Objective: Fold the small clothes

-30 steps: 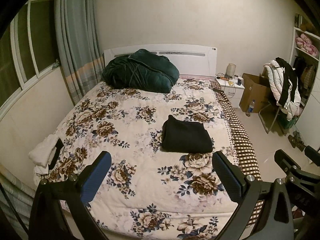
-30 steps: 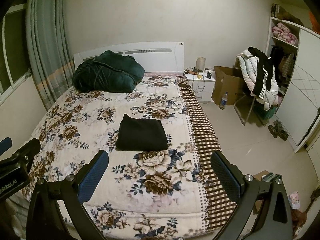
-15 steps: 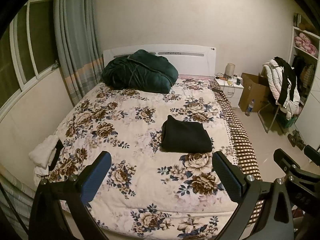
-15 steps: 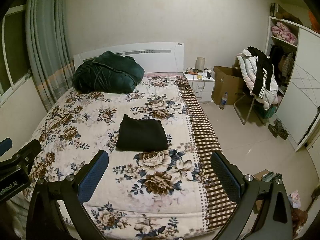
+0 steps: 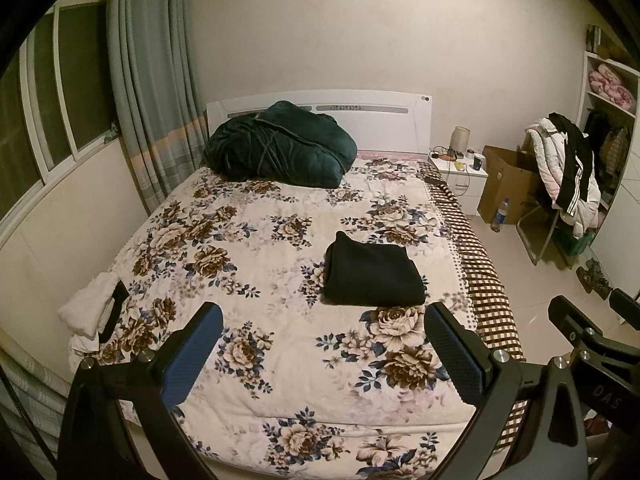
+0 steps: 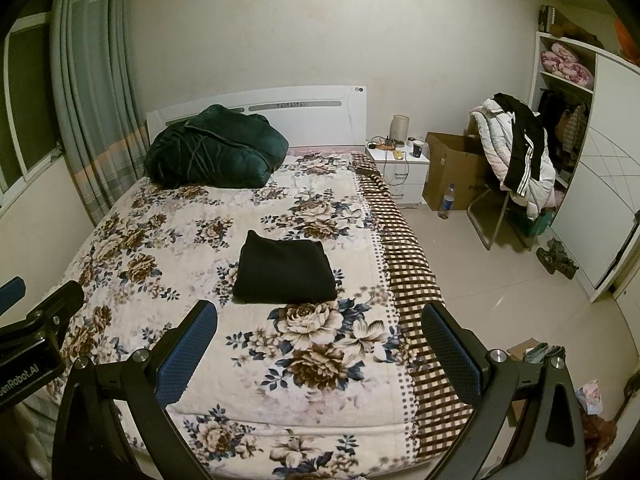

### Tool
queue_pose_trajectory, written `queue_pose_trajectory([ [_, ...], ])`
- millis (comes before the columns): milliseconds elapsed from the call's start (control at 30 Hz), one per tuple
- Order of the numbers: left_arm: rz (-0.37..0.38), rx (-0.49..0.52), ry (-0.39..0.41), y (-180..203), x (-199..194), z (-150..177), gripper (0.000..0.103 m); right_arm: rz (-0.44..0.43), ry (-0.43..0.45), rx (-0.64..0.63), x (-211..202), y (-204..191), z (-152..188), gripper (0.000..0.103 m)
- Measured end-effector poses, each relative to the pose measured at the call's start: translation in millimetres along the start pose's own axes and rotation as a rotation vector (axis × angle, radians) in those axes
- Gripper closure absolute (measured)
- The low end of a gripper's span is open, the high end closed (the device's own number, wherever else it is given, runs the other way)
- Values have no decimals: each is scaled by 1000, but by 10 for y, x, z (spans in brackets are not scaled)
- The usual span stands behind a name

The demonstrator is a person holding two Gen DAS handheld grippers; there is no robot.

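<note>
A folded black garment (image 5: 372,274) lies flat on the floral bedspread (image 5: 260,240), right of the bed's middle; it also shows in the right wrist view (image 6: 285,269). My left gripper (image 5: 322,350) is open and empty, held back above the foot of the bed, well short of the garment. My right gripper (image 6: 318,344) is open and empty too, at the same distance, a little right of the garment. The right gripper's body shows at the left view's right edge (image 5: 580,340). A white cloth (image 5: 86,312) lies at the bed's left edge.
A dark green quilt bundle (image 5: 280,146) sits at the headboard. A white nightstand (image 6: 398,172), a cardboard box (image 6: 456,168) and a chair piled with jackets (image 6: 516,152) stand right of the bed. A wardrobe (image 6: 600,184) lines the right wall. Curtains (image 5: 148,92) hang left.
Both grippers have drifted very slightly; the view barely shifts. The garment has not moved and both grippers stay open.
</note>
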State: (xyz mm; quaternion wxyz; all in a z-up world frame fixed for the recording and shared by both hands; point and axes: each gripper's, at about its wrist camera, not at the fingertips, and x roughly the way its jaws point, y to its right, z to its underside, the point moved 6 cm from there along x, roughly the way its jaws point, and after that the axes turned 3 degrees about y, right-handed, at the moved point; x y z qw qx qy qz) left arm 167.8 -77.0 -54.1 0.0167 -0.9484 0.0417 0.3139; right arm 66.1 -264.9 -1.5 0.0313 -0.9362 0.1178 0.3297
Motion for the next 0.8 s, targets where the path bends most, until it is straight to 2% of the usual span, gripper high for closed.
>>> queue_pose_trajectory([
  [633, -3, 6, 10, -32, -72, -19, 0, 4, 13, 13, -62, -56, -34, 0],
  [800, -1, 12, 16, -90, -79, -118, 0, 4, 13, 13, -66, -51, -21, 0],
])
